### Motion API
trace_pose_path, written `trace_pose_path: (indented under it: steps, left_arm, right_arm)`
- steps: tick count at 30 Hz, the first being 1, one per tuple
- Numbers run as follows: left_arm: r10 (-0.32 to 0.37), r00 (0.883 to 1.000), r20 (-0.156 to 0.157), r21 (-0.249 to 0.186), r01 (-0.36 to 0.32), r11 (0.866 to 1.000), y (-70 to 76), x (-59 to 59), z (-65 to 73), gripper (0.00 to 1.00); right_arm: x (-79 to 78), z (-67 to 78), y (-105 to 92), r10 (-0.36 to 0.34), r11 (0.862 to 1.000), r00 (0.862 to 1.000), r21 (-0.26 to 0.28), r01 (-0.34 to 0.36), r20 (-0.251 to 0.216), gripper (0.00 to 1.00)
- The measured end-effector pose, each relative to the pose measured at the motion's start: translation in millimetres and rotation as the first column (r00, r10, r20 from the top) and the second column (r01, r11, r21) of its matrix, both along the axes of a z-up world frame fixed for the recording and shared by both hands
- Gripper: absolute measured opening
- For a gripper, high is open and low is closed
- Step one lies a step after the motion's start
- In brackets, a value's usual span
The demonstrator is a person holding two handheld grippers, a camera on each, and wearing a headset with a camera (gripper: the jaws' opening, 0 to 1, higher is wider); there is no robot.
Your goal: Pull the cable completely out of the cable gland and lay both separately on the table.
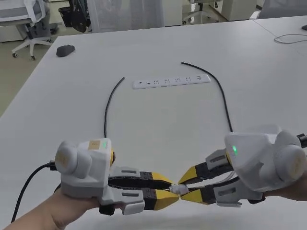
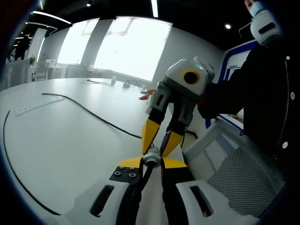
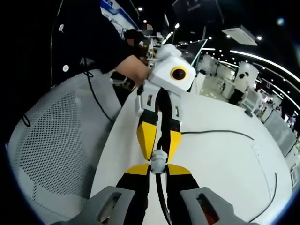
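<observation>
Clamping 1 cable gland (image 1: 179,190) between them: left hand-held gripper (image 1: 171,191), right hand-held gripper (image 1: 188,188).

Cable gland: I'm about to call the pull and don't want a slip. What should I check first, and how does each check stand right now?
1. Cable gland sits between both grippers' tips: ok.
2. Left gripper jaws closed at the gland: ok.
3. Right gripper clamps the cable, not the gland: cannot tell.
4. Cable free of the gland: not ok. In the right gripper view it runs from the gland back between that gripper's jaws.
5. Cable's run across the table lies in a loose curve: ok.
6. Power strip lies well away from the grippers: ok.
</observation>
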State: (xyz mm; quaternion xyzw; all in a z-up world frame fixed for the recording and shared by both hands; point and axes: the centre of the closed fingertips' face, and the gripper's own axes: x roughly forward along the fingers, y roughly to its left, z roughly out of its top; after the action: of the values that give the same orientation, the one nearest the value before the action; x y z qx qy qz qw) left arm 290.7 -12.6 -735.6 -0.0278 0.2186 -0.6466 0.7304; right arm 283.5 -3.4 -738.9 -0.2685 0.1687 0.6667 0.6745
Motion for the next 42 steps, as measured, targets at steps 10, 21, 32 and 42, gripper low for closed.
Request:
trace_pose_path:
  steps: [10, 21, 32, 42]
  left_arm:
    - [-0.038, 0.988, 0.151, 0.023, 0.035, 0.999, 6.0, 0.8, 12.0, 0.15]
    - [-0.064, 0.977, 0.202, 0.034, 0.058, 0.998, 2.1, -0.2, 18.3, 0.15]
    - [-0.090, 0.974, 0.208, 0.051, 0.081, 0.995, 0.1, -2.4, 14.6, 0.15]
    - [-0.040, 0.993, 0.112, 0.043, 0.035, 0.998, 0.4, 4.8, 5.8, 0.15]
  right_arm:
    - [6.5, 20.3, -3.8, -0.121, 0.979, 0.923, 0.107, 0.171, -0.365, 0.06]
    - [2.0, 14.5, 3.2, -0.122, 0.980, 0.861, 0.079, 0.185, -0.493, 0.10]
    - [-2.5, 12.4, 1.6, -0.098, 0.988, 0.874, 0.062, 0.145, -0.476, 0.08]
    - [5.4, 4.5, -1.0, -0.118, 0.992, 0.958, 0.018, 0.128, -0.262, 0.07]
